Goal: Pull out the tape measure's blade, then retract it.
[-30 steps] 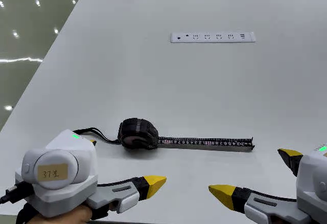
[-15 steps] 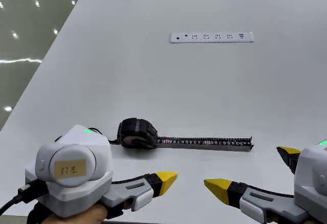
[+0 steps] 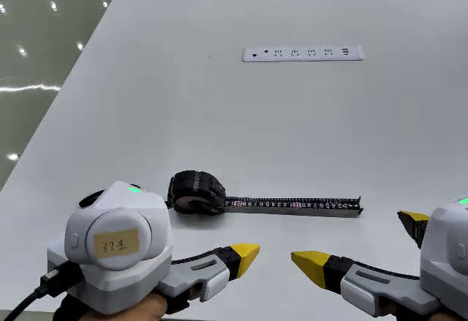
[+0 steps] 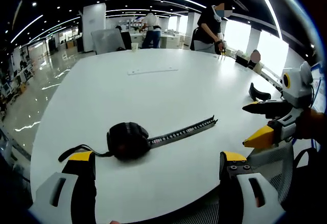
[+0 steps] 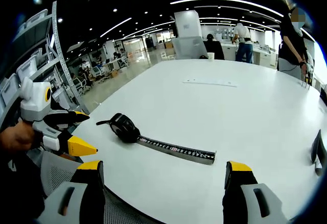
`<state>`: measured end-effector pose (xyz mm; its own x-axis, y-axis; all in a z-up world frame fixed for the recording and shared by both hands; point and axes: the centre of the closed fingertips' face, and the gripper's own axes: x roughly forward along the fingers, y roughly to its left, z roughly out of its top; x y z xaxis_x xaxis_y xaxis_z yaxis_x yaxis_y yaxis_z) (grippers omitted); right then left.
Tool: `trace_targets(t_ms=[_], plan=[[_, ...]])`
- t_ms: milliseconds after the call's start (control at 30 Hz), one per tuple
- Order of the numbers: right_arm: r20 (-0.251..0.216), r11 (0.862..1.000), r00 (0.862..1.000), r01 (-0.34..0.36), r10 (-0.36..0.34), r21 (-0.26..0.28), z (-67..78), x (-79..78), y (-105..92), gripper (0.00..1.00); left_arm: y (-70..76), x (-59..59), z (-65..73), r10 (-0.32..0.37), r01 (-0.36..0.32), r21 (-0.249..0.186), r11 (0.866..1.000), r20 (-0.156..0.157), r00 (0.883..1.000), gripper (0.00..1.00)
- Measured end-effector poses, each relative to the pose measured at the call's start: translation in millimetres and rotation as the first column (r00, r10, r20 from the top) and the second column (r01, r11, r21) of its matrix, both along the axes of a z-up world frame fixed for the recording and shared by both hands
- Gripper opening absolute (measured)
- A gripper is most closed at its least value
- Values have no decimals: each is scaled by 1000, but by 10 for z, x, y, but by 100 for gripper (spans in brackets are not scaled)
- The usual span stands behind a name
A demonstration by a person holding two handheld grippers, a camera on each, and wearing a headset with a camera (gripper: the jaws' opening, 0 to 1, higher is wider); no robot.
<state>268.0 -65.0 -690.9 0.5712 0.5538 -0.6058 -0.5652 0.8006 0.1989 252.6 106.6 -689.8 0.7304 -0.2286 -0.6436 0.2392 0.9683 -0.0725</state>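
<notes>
The black tape measure lies on the white desk, its case on its side and its blade pulled out flat along the desk surface. A dark wrist strap trails from the case on the side opposite the blade. The left gripper hovers on the person's side of the tape measure, near the case, its 2 yellow-tipped jaws spread wide and holding nothing. The right gripper hovers on that same side, near the blade's tip, jaws likewise spread and empty. Neither touches the tape measure. A white power strip lies well beyond the tape measure.
</notes>
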Motion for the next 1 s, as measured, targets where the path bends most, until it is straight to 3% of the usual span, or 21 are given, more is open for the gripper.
trace_targets(t_ms=[233, 1000], plan=[[-2, 1000, 1000, 3, -3, 5, 12, 10, -2, 98, -23, 25, 19, 10, -10, -7, 1000, 12, 1000, 99], [14, 999, 999, -40, 40, -2, -27, 143, -94, 96, -78, 169, -45, 23, -23, -2, 1000, 10, 1000, 99]])
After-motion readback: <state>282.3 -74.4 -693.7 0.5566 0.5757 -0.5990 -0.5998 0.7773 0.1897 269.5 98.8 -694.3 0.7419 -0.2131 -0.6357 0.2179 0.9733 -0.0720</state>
